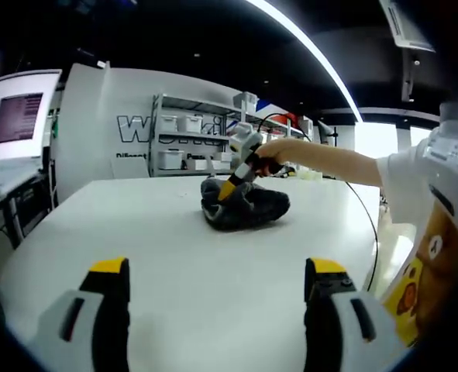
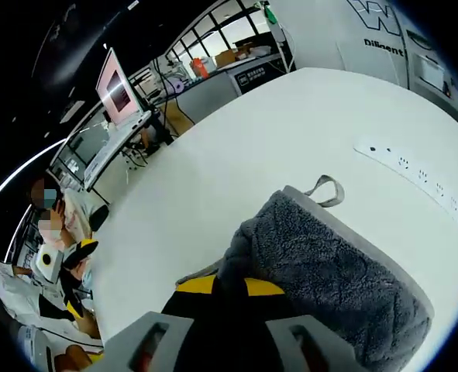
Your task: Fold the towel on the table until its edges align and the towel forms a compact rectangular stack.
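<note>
Towel (image 2: 329,271) bunched on white table (image 1: 167,225), right gripper (image 2: 229,288) fingers clamped on it, left gripper (image 1: 217,271) fingers wide, empty.

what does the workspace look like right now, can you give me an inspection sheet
Surface: white table, mostly bare around the towel.
Job's things: dark grey towel, bunched in a heap, not yet a flat rectangle; pale edging and a hanging loop show on its far side.
Clutter: white power strip lying on the table beyond the towel.
Grippers: right gripper down on the towel, its yellow-tipped jaws closed into the fabric; left gripper held back over the near table edge, jaws wide apart, holding nothing.
Cables: a thin dark cable hangs past the table's far edge.
Surroundings: shelving with white bins, a monitor, ceiling light strip, the person's arm.
</note>
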